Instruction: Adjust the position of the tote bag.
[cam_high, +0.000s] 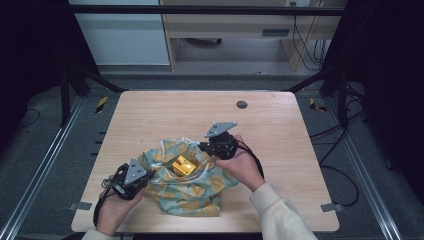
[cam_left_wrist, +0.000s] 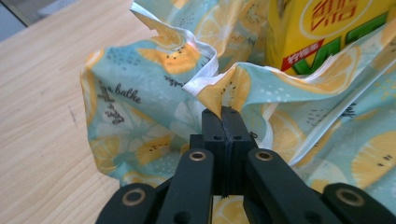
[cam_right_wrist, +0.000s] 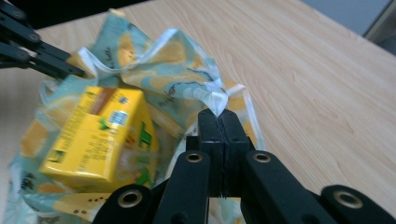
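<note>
High view: a light wooden tabletop (cam_high: 280, 125) carries a fabric drawstring bag (cam_high: 192, 187) printed with lemon slices on pale teal, lying near the front edge between the person's two hands. The bag mouth is spread open, and a yellow drink carton (cam_high: 183, 165) sits inside it, upper face exposed. The left claw (cam_high: 148, 175) meets the bag's left rim; the right claw (cam_high: 204, 146) meets the rim at the far right of the opening. A dark round grommet (cam_high: 242, 104) is set in the tabletop toward the far edge, well apart from the bag.

Left gripper view: the left claw (cam_left_wrist: 223, 112) has its jaws pressed together on a fold of the bag's white-hemmed rim (cam_left_wrist: 205, 81). The carton (cam_left_wrist: 327, 32) stands just beyond, partly covered by cloth.

Right gripper view: the right claw (cam_right_wrist: 219, 114) is clamped likewise on a pinch of the rim (cam_right_wrist: 217, 98). The carton (cam_right_wrist: 100, 135) lies tilted inside the bag (cam_right_wrist: 154, 65), to the left of the jaws. The left claw (cam_right_wrist: 77, 71) grips the opposite rim at upper left.
</note>
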